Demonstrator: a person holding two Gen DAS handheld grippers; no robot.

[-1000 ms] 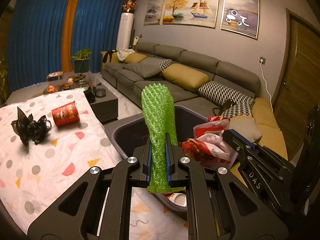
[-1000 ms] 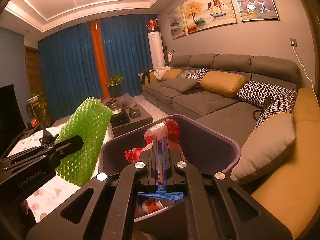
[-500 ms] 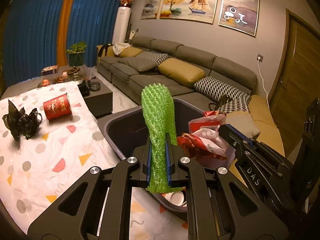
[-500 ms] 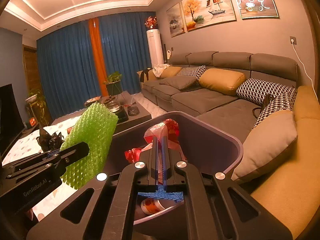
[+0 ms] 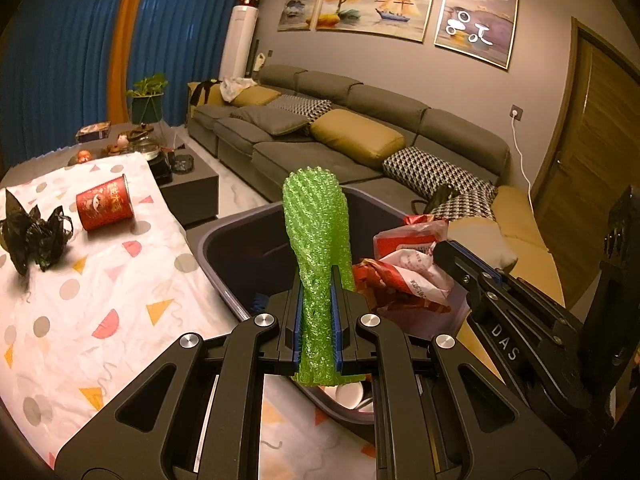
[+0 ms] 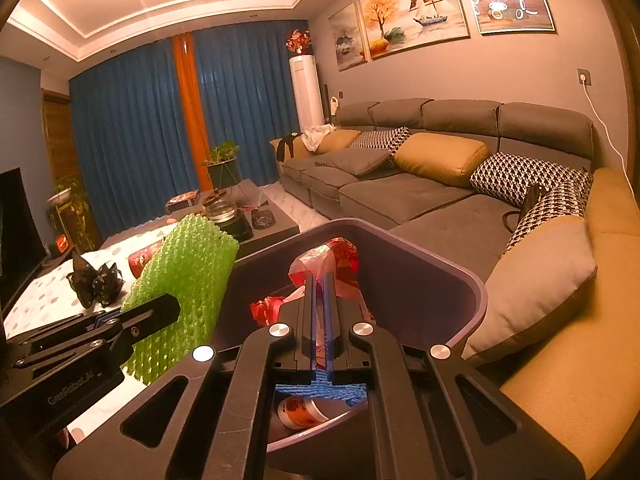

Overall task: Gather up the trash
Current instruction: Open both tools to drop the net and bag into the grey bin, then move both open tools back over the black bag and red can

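Note:
My left gripper (image 5: 316,280) is shut on a green foam net sleeve (image 5: 318,240) that stands upright over the near rim of the grey trash bin (image 5: 224,236). In the right wrist view the same green foam net sleeve (image 6: 180,296) hangs at the bin's left edge. My right gripper (image 6: 319,280) is shut on a red and white plastic wrapper (image 6: 328,256) above the grey trash bin (image 6: 440,280); the red and white plastic wrapper (image 5: 404,268) also shows in the left wrist view. Blue netting (image 6: 320,394) and a small red and white cup (image 6: 298,412) lie inside the bin.
A red can (image 5: 105,202) on its side and a crumpled black plastic bag (image 5: 34,236) lie on the dotted white tablecloth (image 5: 100,300). A dark coffee table (image 5: 188,176) stands beyond it. The long grey sofa (image 5: 340,136) with cushions lines the right side.
The left gripper with the green sleeve has edged further over the bin and turned a little, so the tablecloth items slid left in its view. The right gripper has stayed put.

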